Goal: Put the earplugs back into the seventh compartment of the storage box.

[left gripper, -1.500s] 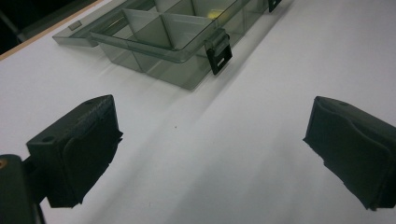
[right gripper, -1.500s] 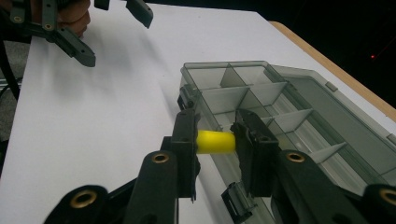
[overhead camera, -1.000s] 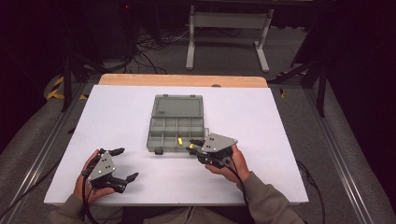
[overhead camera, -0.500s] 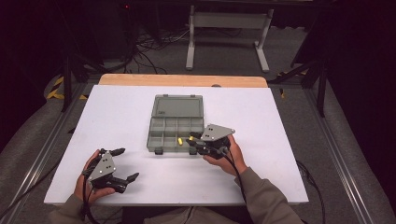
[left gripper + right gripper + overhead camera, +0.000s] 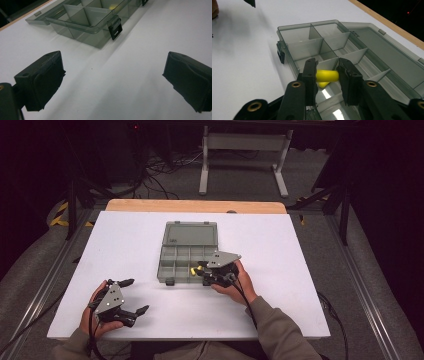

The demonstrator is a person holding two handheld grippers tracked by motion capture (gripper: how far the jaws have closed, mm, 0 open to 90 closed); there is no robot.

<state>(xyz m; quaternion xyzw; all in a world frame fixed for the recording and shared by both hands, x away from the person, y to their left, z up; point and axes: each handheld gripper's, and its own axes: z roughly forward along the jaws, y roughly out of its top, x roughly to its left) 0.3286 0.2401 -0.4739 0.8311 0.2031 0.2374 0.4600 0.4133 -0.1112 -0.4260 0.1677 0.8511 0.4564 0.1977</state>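
Here, on a white worktop (image 5: 280, 250), a grey compartment box (image 5: 189, 251) lies open, its lid folded flat on the far side. The right gripper (image 5: 325, 72) hovers over the box's near right corner, its jaws pinching a yellow foam earplug (image 5: 326, 75) crosswise above a front compartment. A second yellow piece (image 5: 322, 84) lies in that compartment just below. The left gripper (image 5: 134, 295) rests near the worktop's front left edge, well apart from the box, its jaws spread wide with nothing between them.
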